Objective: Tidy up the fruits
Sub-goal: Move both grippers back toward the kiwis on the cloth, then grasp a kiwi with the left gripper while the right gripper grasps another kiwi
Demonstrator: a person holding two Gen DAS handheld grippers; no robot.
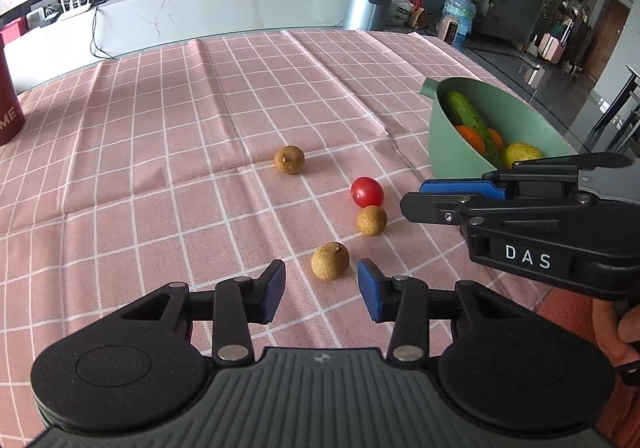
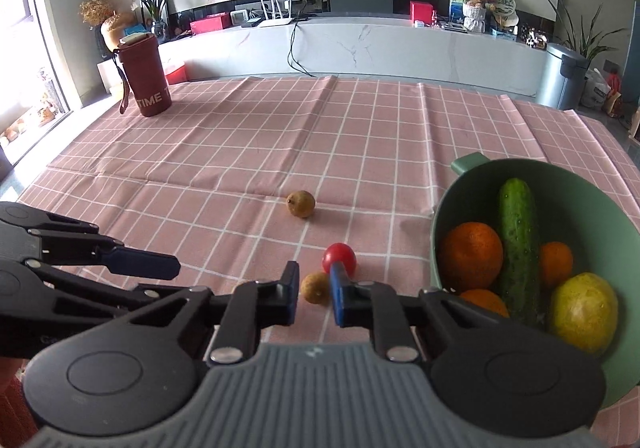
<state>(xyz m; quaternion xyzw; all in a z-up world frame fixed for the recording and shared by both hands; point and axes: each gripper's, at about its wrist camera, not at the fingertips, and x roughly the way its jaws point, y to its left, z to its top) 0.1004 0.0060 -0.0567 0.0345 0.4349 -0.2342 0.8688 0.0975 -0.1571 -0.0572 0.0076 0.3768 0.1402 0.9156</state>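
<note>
Left wrist view has the left gripper (image 1: 321, 290) low over the pink checked tablecloth (image 1: 160, 167), jaws wide, nothing held, with the nearest longan (image 1: 330, 261) sitting just ahead of the gap. Looks like the pick-up step for the loose fruit. The green bowl (image 1: 448, 151) near the table's right edge already holds a cucumber (image 2: 518, 240), oranges and a yellow fruit. The right gripper (image 2: 315, 294) is open too, a narrower gap, empty, lined up on a second longan (image 2: 315, 288) that touches the cherry tomato (image 2: 340, 258). A third longan (image 2: 301, 203) sits well apart, mid-table. Next move, I'd guess: ease forward, close gently so nothing rolls.
</note>
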